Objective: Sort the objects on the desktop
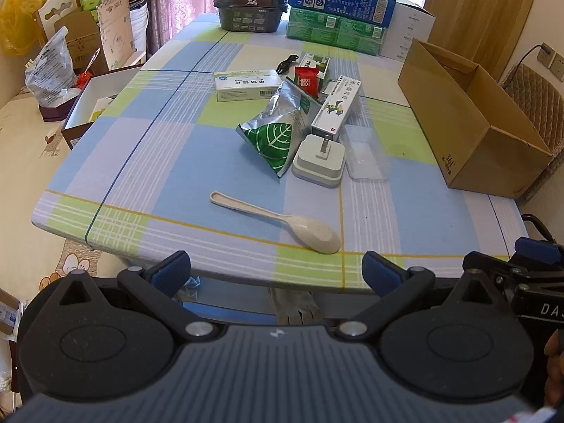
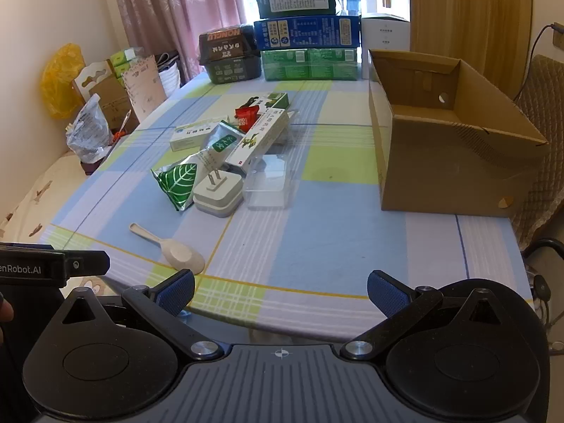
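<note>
A beige spoon [image 1: 282, 222] lies near the table's front edge; it also shows in the right wrist view [image 2: 172, 248]. Behind it lie a silver-green leaf pouch [image 1: 278, 134], a white plug adapter [image 1: 319, 160], a clear plastic box [image 1: 366, 155], a long white medicine box [image 1: 336, 107], a flat white-green box [image 1: 246, 84], a red packet [image 1: 306, 75] and a black cable [image 1: 287, 63]. An open cardboard box [image 1: 469, 116] stands at the right. My left gripper [image 1: 276, 273] is open and empty at the front edge. My right gripper [image 2: 280, 290] is open and empty too.
Stacked green and blue cartons [image 1: 338, 10] and a dark food container [image 1: 250, 1] stand at the table's far end. A white open box [image 1: 95, 102] and bags sit left of the table. A padded chair [image 2: 543, 134] stands behind the cardboard box.
</note>
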The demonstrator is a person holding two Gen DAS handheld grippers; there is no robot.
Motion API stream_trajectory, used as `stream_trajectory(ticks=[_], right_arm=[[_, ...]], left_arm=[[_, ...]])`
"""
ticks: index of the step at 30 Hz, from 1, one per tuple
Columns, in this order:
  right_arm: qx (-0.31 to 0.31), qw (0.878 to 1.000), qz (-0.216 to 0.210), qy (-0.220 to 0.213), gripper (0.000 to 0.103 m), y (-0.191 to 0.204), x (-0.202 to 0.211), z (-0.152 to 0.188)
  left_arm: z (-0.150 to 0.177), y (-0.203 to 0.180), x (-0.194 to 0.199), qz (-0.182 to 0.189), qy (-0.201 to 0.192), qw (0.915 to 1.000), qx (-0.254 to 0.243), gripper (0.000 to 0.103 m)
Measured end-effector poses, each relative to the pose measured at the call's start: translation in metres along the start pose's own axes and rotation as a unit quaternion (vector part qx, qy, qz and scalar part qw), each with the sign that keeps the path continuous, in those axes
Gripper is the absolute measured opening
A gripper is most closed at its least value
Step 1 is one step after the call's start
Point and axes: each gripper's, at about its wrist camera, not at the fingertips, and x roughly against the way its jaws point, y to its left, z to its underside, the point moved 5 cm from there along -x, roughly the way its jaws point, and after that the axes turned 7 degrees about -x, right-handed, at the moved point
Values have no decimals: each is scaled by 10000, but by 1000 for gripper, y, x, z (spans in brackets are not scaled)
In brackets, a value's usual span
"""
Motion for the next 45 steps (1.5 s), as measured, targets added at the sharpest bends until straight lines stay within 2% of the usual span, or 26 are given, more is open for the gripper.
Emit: stream_trajectory(ticks=[23,31,45], right_arm=[[91,9999,-80,24,101,4,-3,2],[157,9995,-103,-265,101,4,-1,-2],[380,9985,-372,85,101,13,-9,0]], left_arm=[[-1,4,1,-54,-10,10000,78,102],[0,8,1,-74,-16,10000,61,102],[-6,8,0,17,-25,10000,-67,102]])
